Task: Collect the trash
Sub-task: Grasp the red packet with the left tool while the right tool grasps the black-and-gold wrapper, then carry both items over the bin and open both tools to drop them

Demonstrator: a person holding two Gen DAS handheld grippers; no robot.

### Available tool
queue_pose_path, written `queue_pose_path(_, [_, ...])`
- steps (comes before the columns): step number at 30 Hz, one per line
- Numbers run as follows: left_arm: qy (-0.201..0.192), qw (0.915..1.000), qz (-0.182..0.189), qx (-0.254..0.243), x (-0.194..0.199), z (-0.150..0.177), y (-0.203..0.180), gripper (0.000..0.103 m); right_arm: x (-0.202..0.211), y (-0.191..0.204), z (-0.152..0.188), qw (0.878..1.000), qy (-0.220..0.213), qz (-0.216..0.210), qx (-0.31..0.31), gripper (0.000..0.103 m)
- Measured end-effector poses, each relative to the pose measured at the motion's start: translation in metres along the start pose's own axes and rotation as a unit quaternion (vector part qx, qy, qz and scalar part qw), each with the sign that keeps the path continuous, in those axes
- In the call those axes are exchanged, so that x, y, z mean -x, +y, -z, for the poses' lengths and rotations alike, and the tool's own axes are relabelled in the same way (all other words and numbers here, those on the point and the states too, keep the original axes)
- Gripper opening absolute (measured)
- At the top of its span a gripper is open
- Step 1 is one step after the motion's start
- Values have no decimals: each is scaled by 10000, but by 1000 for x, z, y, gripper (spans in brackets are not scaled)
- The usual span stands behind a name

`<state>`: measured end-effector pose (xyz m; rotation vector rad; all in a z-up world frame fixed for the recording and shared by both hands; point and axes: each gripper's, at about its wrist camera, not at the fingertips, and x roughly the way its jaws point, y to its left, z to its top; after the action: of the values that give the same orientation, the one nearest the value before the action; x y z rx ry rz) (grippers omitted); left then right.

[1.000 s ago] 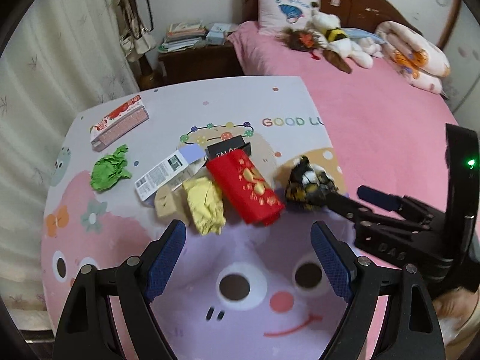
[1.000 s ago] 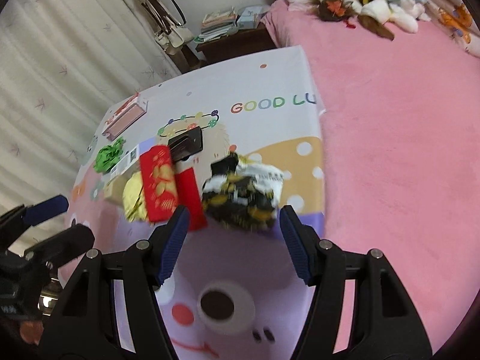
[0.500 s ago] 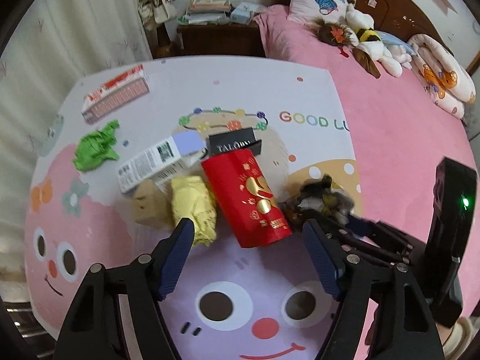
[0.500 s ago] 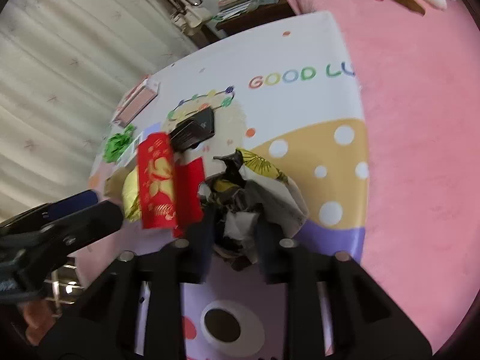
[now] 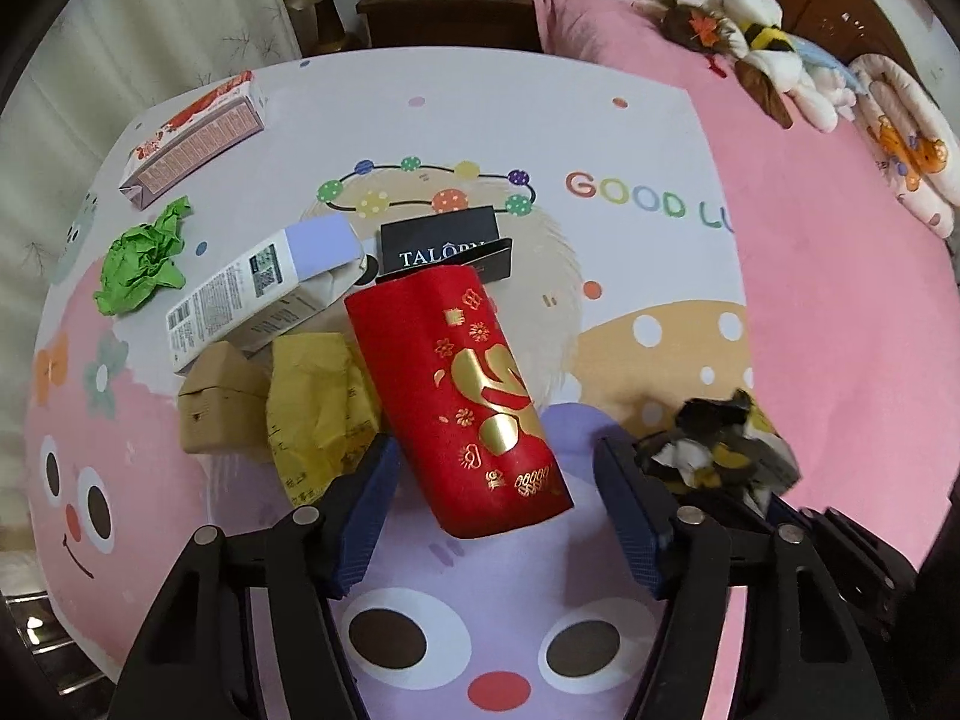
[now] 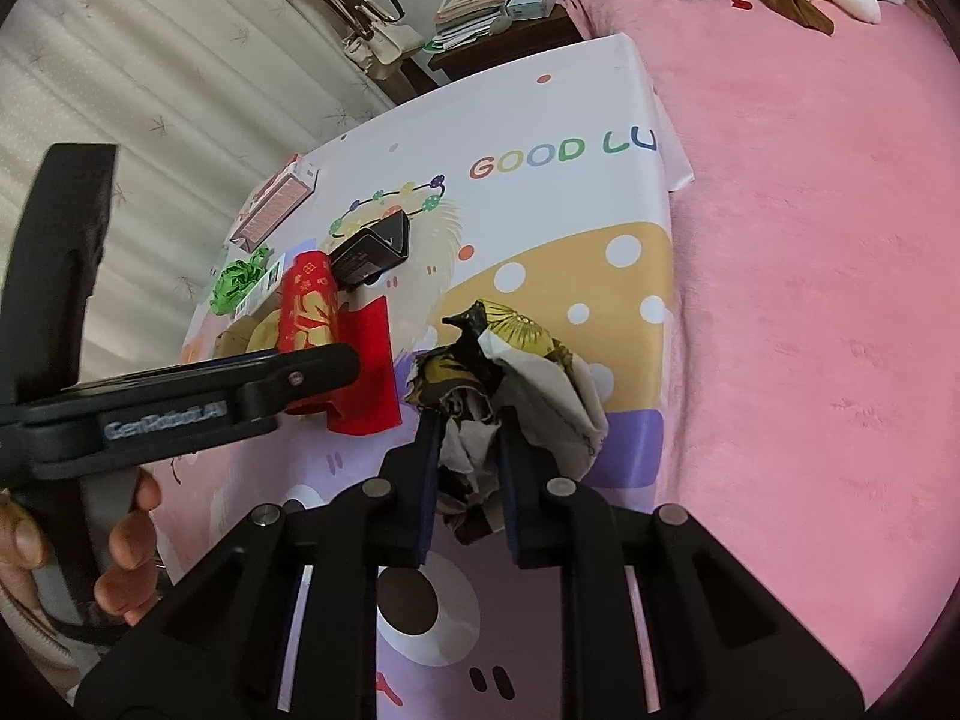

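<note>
Right claw [image 6: 465,468] has just clamped shut on the crumpled black-and-yellow wrapper [image 6: 510,372], which a second ago sat loose between wide-open fingers, so the first piece of trash looks secured, just right of the red packet [image 5: 462,396]. Left claw [image 5: 498,516] has pushed in and now hangs open around the red packet's near end, empty. The cartoon-print surface [image 5: 630,138] is still littered.
</note>
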<state>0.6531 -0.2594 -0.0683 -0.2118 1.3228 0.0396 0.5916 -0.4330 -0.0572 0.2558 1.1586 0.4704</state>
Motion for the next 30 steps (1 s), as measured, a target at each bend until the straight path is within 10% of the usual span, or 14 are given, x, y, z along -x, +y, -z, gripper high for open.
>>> queue_pose_path(6, [81, 9999, -52, -63, -18, -5, -4, 50, -1, 2, 2, 10000, -43, 10, 31, 15])
queue_pose_path(12, [-64, 9994, -28, -331, -19, -2, -11, 15, 4, 5, 7, 10000, -58, 30, 39, 14])
queue_pose_path(30, [-592, 9952, 286, -729, 48, 57, 28, 11, 39, 42, 31, 9996, -241, -78, 154, 14])
